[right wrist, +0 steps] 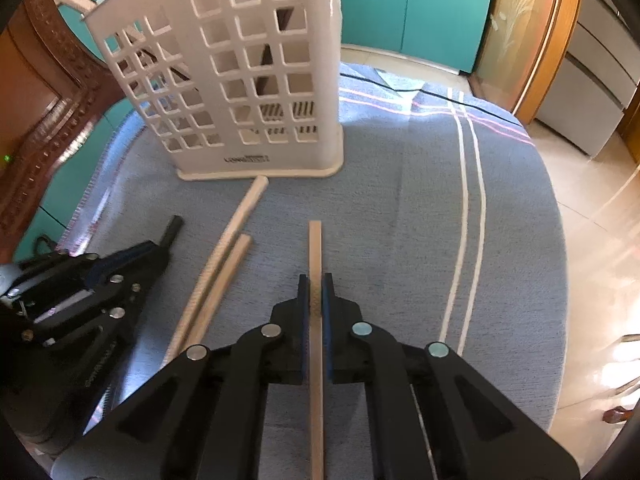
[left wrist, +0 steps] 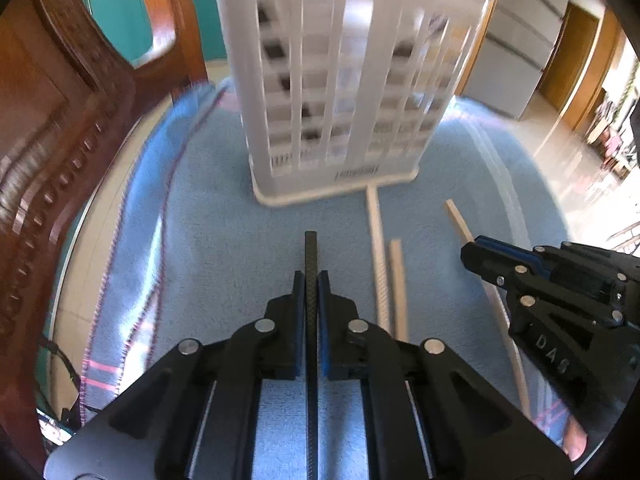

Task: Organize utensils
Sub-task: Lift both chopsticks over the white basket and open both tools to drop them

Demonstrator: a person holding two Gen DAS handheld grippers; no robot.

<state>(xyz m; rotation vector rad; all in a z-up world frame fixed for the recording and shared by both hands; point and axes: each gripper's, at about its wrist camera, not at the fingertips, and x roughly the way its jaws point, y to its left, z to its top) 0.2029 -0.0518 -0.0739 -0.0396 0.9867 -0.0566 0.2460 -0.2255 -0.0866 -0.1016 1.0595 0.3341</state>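
Note:
My left gripper is shut on a black chopstick that points toward the white slotted utensil basket. My right gripper is shut on a light wooden chopstick. It also shows in the left wrist view at the right, with the wooden chopstick sticking out of it. Two more light chopsticks lie side by side on the blue cloth in front of the basket. The left gripper shows at the left of the right wrist view. Dark utensils stand inside the basket.
A blue striped cloth covers the round table. Carved wooden chairs stand at the left edge. Teal cabinets and a tiled floor lie beyond the table.

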